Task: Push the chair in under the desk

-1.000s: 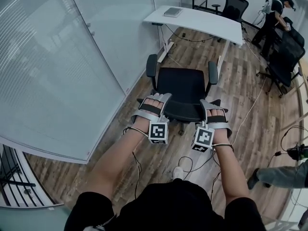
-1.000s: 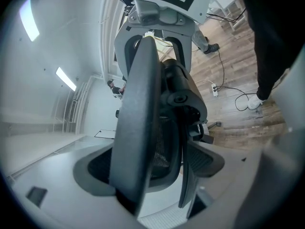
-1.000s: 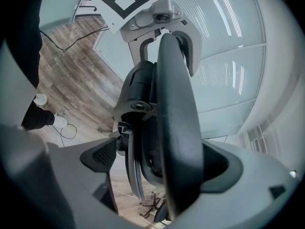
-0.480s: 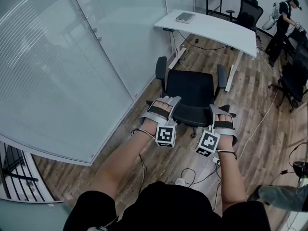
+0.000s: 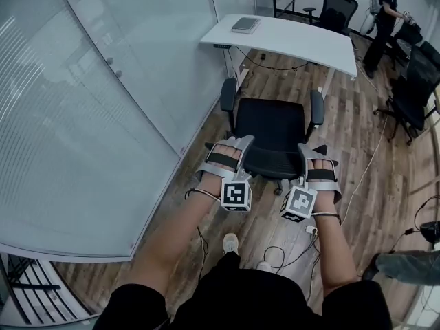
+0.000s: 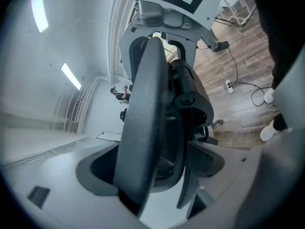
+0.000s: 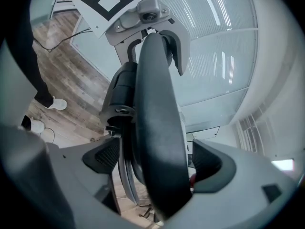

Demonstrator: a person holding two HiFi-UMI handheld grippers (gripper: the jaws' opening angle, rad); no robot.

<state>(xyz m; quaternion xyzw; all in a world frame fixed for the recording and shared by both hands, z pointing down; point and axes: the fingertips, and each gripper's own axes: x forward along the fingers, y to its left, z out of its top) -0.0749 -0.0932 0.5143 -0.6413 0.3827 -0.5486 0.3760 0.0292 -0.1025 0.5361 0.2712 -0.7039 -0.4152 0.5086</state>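
Observation:
A black office chair (image 5: 275, 133) stands on the wood floor, facing the white desk (image 5: 289, 36) a short way beyond it. Both grippers sit on the top of its backrest (image 5: 275, 165). My left gripper (image 5: 230, 143) straddles the left part of the rim, my right gripper (image 5: 316, 150) the right part. In the left gripper view the backrest rim (image 6: 143, 128) runs between the wide jaws of the left gripper (image 6: 152, 166). In the right gripper view the rim (image 7: 157, 118) stands between the jaws of the right gripper (image 7: 155, 161), which are closing, with a small gap at the pads.
A curved glass wall (image 5: 103, 115) runs along the left. A flat book or laptop (image 5: 245, 25) lies on the desk. More black chairs (image 5: 412, 81) and a person (image 5: 385, 12) are at the back right. Cables (image 5: 371, 157) and a power strip (image 5: 311, 229) lie on the floor.
Both grippers have stayed on the backrest top. The view has swung a little, and my shoe has come into sight below the grippers.

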